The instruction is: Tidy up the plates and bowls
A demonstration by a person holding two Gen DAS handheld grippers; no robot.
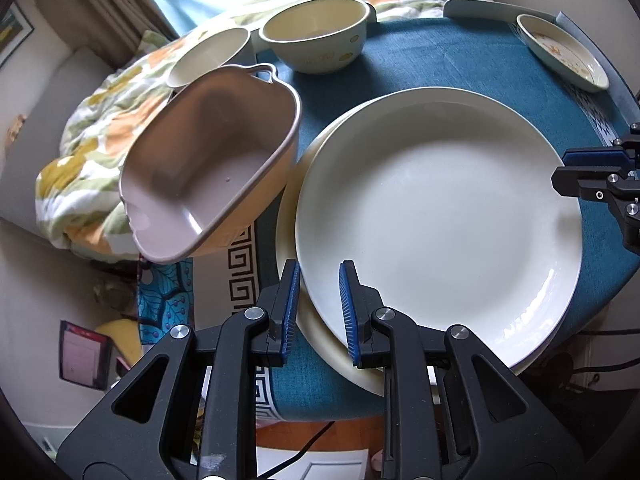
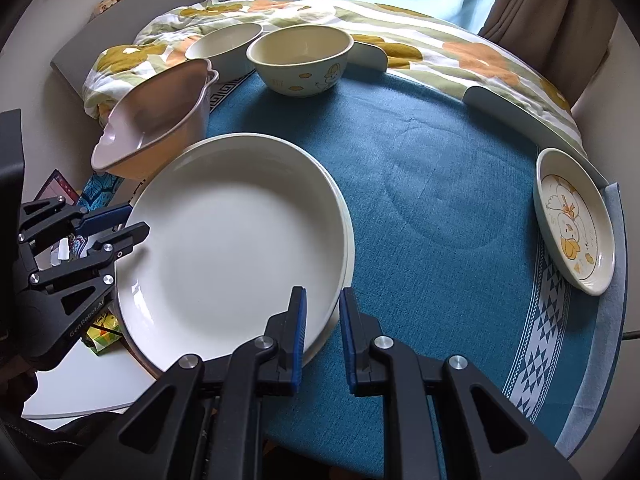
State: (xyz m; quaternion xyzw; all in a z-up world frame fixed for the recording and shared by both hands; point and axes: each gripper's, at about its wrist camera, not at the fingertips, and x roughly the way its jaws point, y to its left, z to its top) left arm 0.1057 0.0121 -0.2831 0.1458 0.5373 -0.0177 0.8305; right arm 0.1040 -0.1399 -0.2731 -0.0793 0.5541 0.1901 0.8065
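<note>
In the left wrist view the left tool (image 1: 318, 304) sits at the bottom centre of the frame, its blue-padded jaws apart and straddling the near rim of the large white plate (image 1: 436, 216), gripping nothing. That plate fills the centre and right of the frame and lies on top of a cream plate (image 1: 316, 344), whose edge shows under it at lower left; both rest on the blue-clothed surface (image 1: 432, 56). The pink handled dish (image 1: 212, 160) stands tilted at centre left, hanging over the surface's edge just beside the plates. A cream bowl (image 1: 316, 36) stands at upper centre, with a white bowl (image 1: 208, 56) to its left. A small duck-print plate (image 1: 564, 52) lies at upper right.

In the right wrist view the right tool (image 2: 323, 332), at bottom centre, also has its jaws parted and empty, either side of the stacked plates' right-hand rim. A flowered quilt (image 2: 460, 52) fills the top of the frame.
</note>
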